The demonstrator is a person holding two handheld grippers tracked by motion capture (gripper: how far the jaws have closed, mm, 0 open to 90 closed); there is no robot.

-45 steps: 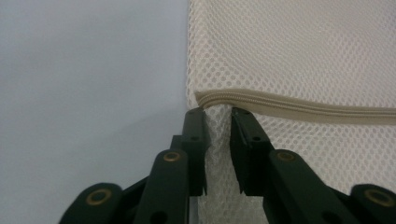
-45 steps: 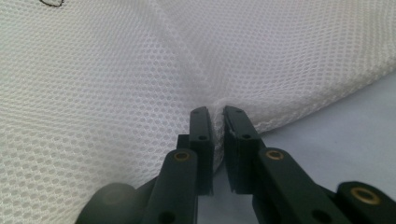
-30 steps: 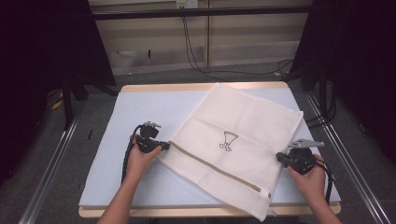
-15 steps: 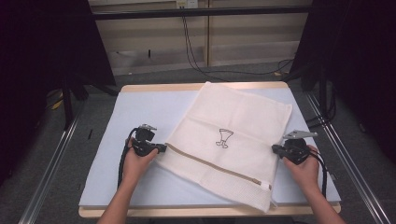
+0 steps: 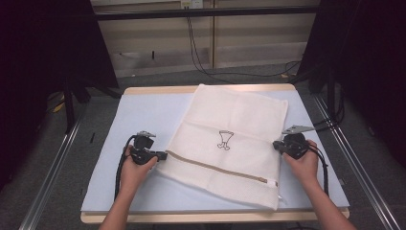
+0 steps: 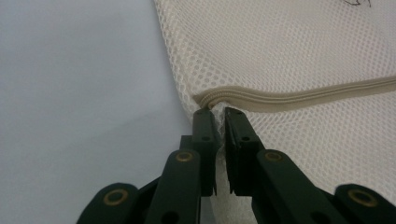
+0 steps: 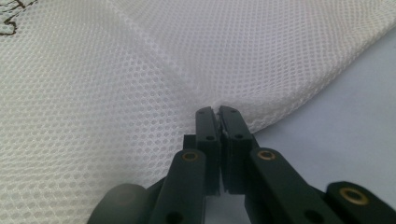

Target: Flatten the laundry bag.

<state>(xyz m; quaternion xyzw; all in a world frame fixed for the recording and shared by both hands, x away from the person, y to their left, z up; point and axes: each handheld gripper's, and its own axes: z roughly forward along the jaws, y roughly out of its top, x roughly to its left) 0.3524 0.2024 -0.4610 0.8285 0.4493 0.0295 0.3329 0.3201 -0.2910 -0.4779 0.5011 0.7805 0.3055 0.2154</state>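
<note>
Pale blue matting (image 5: 143, 115) covers your wooden table (image 5: 215, 218), and the near wooden edge runs just above your forearms. Your left hand (image 5: 134, 167) and right hand (image 5: 301, 163) come in from the bottom, each holding a gripper.

Your left gripper (image 5: 163, 155) sits at the left edge of the cream mesh laundry bag (image 5: 234, 124). In the left gripper view its jaws are pressed almost together on the mesh, right where the beige zipper (image 6: 299, 95) ends at the bag's side. Your right gripper (image 5: 276, 145) is at the bag's right edge, a little farther up the table. In the right gripper view its jaws are closed on a fold of that edge, with the mesh puckered at their tips.

That bag lies flat between the two grippers, turned at an angle, its near corner close to the table's front edge. Its zipper runs across its lower part from your left gripper towards the near right corner. A small dark printed figure (image 5: 224, 140) marks the middle of the bag.

Beyond the table you have grey floor, black cables (image 5: 201, 52) and a pale wall panel.
</note>
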